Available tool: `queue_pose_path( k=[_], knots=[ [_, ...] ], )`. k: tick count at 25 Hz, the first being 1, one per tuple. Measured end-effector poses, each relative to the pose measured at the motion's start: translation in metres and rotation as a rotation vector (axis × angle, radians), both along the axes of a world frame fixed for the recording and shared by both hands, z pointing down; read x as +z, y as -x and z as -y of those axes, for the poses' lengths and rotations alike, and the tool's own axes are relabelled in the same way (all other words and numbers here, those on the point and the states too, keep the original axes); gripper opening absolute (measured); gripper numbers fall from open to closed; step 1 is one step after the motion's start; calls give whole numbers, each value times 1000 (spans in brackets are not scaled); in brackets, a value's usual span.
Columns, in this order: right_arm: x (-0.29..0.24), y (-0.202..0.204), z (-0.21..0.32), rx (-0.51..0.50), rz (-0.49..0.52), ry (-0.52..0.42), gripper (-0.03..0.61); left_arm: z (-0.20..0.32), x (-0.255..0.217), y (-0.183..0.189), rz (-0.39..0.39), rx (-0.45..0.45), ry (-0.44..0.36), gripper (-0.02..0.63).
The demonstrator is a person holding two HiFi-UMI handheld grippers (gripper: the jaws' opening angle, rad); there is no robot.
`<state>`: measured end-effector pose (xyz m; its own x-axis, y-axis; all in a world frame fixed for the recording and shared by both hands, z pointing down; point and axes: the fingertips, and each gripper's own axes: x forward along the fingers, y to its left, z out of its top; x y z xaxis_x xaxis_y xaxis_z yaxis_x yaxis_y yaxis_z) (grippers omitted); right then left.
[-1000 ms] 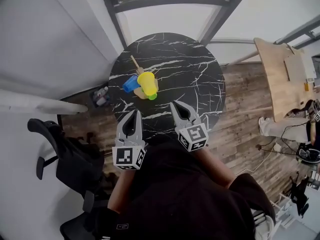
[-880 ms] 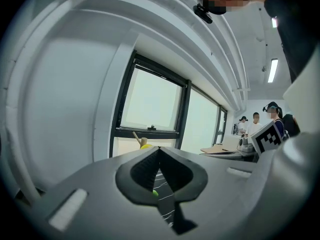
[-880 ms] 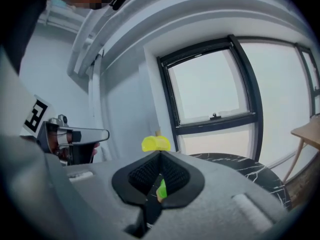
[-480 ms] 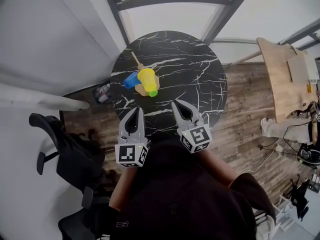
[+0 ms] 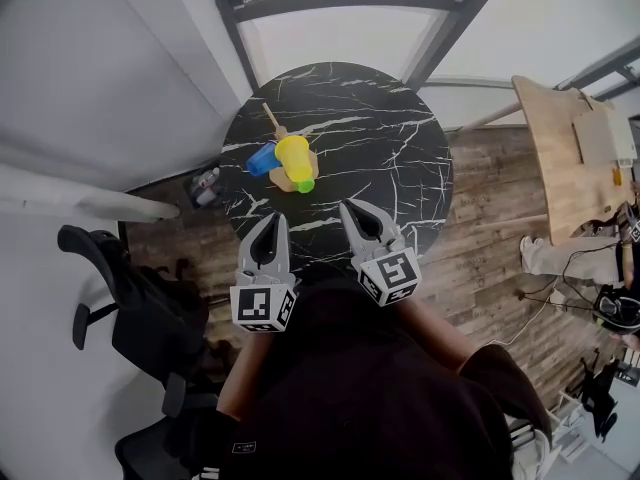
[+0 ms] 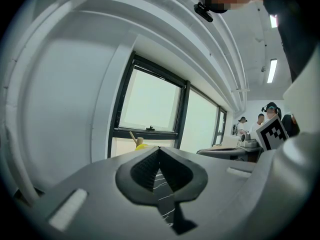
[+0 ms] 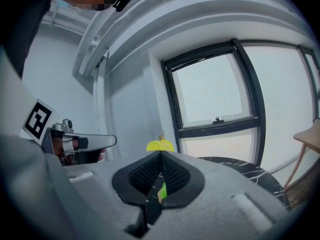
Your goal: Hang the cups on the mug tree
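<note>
The left gripper (image 5: pixel 271 220) and the right gripper (image 5: pixel 346 208) both have their fingers pressed together, with nothing in them. They hang over the near edge of a round black table (image 5: pixel 385 153) with white lines. Past the fingertips, the yellow cup (image 5: pixel 294 154), blue cup (image 5: pixel 262 162) and green cup (image 5: pixel 305 185) bunch at the wooden mug tree (image 5: pixel 271 124). Farther on is a big window (image 5: pixel 340 38). A wood floor (image 5: pixel 490 253) lies to the right.

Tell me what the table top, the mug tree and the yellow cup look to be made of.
Table top: black marble or a marble-look laminate, smooth, with white veins; which one cannot be told.
Mug tree: pale wood, matt, tan colour on peg and base.
Yellow cup: probably plastic, judging by the bright even colour.
</note>
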<state>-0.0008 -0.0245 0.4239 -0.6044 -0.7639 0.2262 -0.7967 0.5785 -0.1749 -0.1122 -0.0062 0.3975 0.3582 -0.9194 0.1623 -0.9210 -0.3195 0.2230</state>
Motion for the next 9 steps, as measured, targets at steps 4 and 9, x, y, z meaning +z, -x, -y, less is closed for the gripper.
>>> queue_pose_path(
  k=[4, 9],
  knots=[
    [0, 0, 0, 2, -9, -2, -3, 0, 0, 0, 3, 2, -1, -5],
    [1, 0, -2, -1, -15, 2, -3, 0, 1, 0, 3, 7, 5, -5]
  ],
)
